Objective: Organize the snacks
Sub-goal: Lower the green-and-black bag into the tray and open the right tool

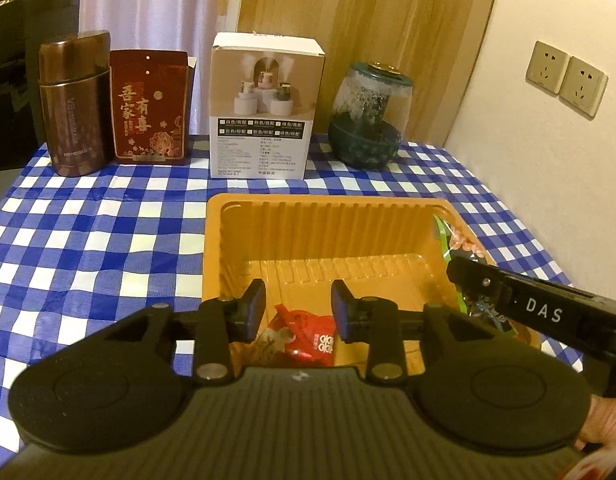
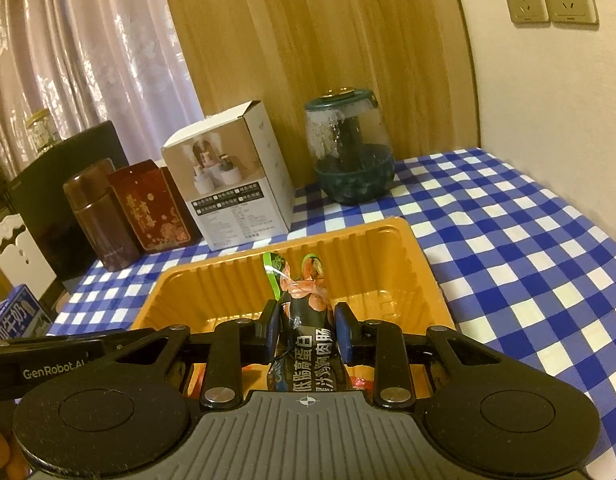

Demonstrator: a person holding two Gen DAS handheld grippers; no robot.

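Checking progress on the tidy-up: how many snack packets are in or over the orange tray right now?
2. A red packet lies at the tray's near edge below the left gripper; a black sausage packet is clamped in the right gripper over it. Others may be hidden.

The left gripper (image 1: 297, 306) is tilted downward, its blue pads held slightly apart with nothing pressed between them. The right gripper (image 2: 308, 330) is likewise angled down, its pads clamped on a packet.

Left gripper (image 1: 297, 308), jaws apart w/ nothing between, above a red snack packet (image 1: 303, 338) in orange tray (image 1: 328, 210) on checked surface (image 1: 107, 240); right gripper (image 1: 458, 270) enters at tray's right.
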